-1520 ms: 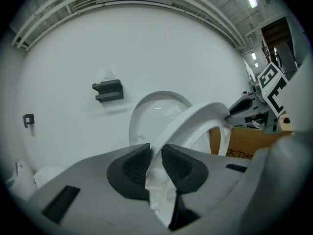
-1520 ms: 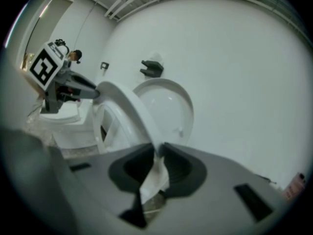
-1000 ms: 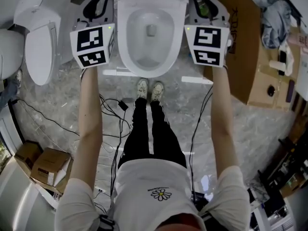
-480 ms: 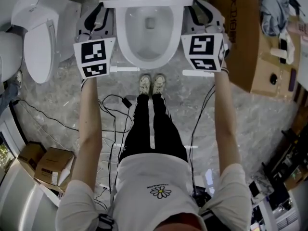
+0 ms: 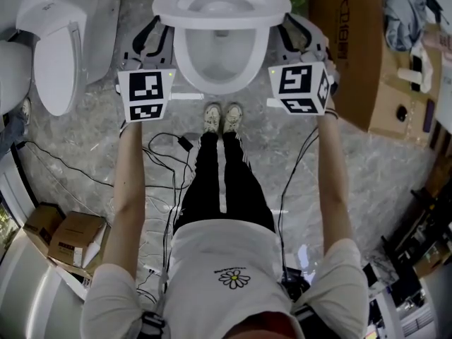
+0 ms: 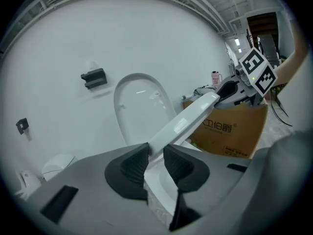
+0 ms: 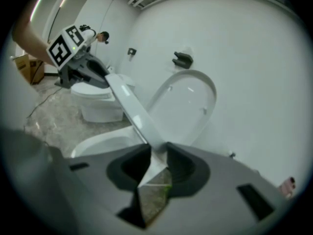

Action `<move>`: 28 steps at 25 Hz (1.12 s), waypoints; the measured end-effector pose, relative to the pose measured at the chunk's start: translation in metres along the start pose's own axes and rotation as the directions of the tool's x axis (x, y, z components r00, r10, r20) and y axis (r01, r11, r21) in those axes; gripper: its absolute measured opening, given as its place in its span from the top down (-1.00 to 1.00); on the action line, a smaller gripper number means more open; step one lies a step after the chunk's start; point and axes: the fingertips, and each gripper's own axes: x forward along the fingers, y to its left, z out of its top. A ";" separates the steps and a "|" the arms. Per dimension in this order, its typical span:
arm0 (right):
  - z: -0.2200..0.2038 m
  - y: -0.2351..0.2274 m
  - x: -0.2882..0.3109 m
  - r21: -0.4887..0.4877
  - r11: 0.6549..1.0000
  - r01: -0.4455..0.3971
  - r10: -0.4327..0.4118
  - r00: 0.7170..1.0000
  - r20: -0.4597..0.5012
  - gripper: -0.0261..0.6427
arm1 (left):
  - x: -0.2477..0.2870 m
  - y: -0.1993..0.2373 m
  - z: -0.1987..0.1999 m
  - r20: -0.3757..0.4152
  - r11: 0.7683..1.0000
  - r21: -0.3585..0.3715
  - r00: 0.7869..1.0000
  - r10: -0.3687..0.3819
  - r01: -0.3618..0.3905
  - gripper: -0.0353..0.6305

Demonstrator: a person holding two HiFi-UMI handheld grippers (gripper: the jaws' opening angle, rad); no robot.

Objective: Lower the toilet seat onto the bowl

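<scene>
- My left gripper (image 6: 155,155) has the left rim of the toilet seat (image 6: 186,124) between its dark pads (image 6: 134,163). The jaws are opening, though the pads touch the rim on both sides.
- My right gripper (image 7: 157,155) is the same on the opposite rim. Its jaws are opening with the toilet seat (image 7: 132,106) between them, and the pads are against it.
- From the head view, the left gripper (image 5: 161,34) and the right gripper (image 5: 286,28) sit on either side of the toilet seat (image 5: 221,22), each at a side edge.
- The toilet seat is tilted partway, neither upright nor flat. Its front edge hangs above the bowl (image 5: 244,62) and is not resting on it.
- In both gripper views the lid (image 6: 139,106) stands upright against the white wall behind the toilet seat.
- I can see the person's pale shoes (image 5: 221,117) on the marble floor (image 5: 395,182), just in front of the bowl.
- A second toilet (image 5: 60,55) stands to the left and a cardboard box (image 5: 353,55) to the right, both near the bowl.
- Black cables (image 5: 169,154) trail over the floor beside the person's legs.
</scene>
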 end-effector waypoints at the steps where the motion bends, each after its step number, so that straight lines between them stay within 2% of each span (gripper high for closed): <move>1: -0.002 0.002 -0.001 -0.008 1.000 -0.006 0.006 1.000 -0.003 0.57 | -0.001 -0.002 -0.003 -0.004 1.000 0.002 1.000 -0.009 0.009 0.55; 10: -0.023 0.026 -0.009 -0.056 0.995 -0.082 0.079 0.996 -0.052 0.55 | -0.011 -0.020 -0.028 -0.049 0.996 0.018 0.995 -0.081 0.082 0.51; 18: -0.044 0.051 -0.015 -0.069 0.987 -0.144 0.137 0.986 -0.099 0.51 | -0.020 -0.037 -0.061 -0.113 0.989 0.028 0.983 -0.143 0.147 0.47; 28: -0.081 0.091 -0.021 -0.100 0.960 -0.261 0.240 0.953 -0.185 0.46 | -0.031 -0.067 -0.113 -0.227 0.967 0.076 0.949 -0.220 0.243 0.43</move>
